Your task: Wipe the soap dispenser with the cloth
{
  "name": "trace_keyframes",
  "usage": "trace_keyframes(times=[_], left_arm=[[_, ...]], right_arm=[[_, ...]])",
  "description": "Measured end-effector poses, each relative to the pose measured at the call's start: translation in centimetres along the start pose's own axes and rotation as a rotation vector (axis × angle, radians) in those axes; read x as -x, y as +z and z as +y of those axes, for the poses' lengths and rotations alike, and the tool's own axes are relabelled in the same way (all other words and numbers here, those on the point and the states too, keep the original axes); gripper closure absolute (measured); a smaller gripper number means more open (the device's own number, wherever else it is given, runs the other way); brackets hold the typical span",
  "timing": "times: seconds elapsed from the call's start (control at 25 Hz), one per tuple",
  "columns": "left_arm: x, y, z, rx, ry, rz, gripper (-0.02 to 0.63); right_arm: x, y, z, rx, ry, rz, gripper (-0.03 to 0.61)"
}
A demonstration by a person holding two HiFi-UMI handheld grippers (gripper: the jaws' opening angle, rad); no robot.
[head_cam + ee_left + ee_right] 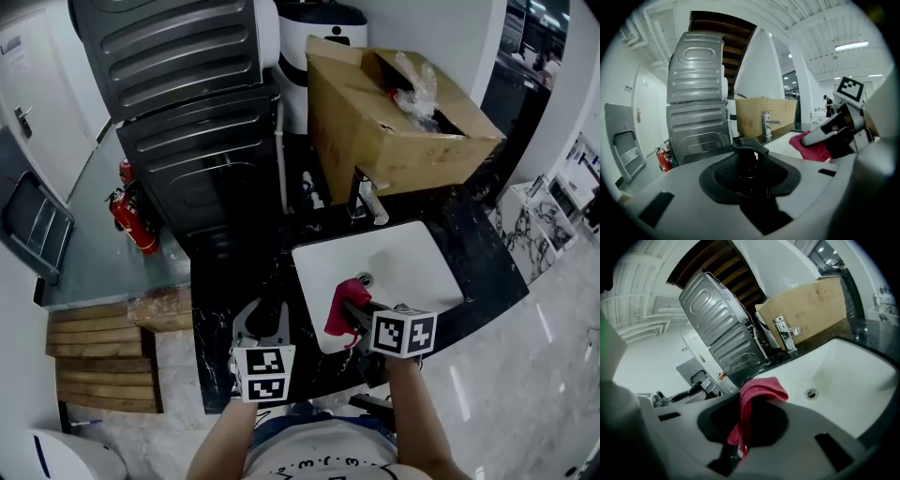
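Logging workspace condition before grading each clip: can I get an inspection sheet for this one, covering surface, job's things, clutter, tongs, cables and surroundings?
Surface: black stone counter with a white sink set in it.
Job's things: black soap dispenser on the counter left of the sink; red cloth held over the sink's near edge.
Clutter: open cardboard box behind the faucet.
Grippers: left gripper, tongs closed around the soap dispenser, apparently gripping; right gripper, tongs shut on the cloth.
Cables: nothing seen.
Surroundings: stacked grey machines, red fire extinguishers, wooden slats on the floor.
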State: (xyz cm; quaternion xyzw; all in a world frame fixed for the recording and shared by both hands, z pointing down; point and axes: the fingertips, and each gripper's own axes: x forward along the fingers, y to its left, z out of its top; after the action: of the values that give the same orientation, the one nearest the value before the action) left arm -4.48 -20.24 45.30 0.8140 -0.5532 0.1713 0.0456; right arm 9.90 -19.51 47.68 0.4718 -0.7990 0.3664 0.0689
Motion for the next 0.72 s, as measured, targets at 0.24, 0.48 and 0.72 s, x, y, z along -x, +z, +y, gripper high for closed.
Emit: trace_keyframes(times=[0.24, 0.48, 0.72], left_arm=[[1.2, -0.7, 2.6, -0.041, -0.202, -0.028, 0.494], [2.4, -1.4, 5.7, 0.013, -0.188, -0.034, 0.498], [2.6, -1.6, 5.7, 0.061, 0.054, -0.045, 0.439]], right_arm=[[0.1, 0.0, 0.1, 0.010, 0.006, 0.005, 0.531], [-0.5, -0.3, 1.1, 0.026, 0.031, 0.020, 0.529], [-0.9, -0.7, 1.9, 0.038, 0.049, 0.031, 0.529]])
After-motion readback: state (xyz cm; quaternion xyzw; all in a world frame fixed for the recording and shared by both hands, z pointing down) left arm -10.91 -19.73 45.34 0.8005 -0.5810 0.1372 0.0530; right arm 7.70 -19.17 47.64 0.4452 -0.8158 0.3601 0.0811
